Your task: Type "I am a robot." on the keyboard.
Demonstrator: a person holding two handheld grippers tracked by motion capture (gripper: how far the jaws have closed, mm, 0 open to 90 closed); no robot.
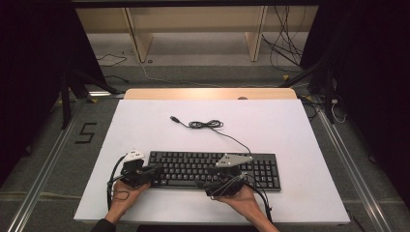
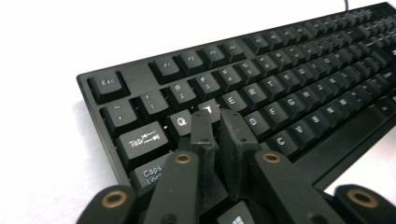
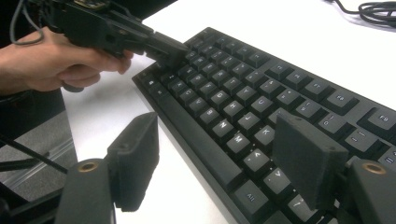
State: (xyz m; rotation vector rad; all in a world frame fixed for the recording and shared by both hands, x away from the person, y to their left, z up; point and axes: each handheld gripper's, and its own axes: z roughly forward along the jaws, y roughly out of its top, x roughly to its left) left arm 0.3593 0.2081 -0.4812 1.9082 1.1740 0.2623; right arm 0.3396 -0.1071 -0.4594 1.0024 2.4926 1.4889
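Pressing near-closed tips onto the keyboard's (image 2: 261, 88) left end, left gripper (image 2: 217, 119) is nearer; right gripper (image 3: 219, 154) is hovering agape.

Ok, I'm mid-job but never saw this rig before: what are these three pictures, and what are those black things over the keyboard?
No robot arm here: a person holds a hand-held two-jaw gripper in each hand. The high view looks down on the white table from above the person's side. The other two pictures come from cameras riding on the grippers, looking along their black jaws.

A black keyboard lies on the table, its cable loosely coiled behind it.

The left gripper has its jaws nearly together, tips over the keys beside Q, nothing between them. The right gripper is wide open over the keyboard's front edge near the space bar, holding nothing.
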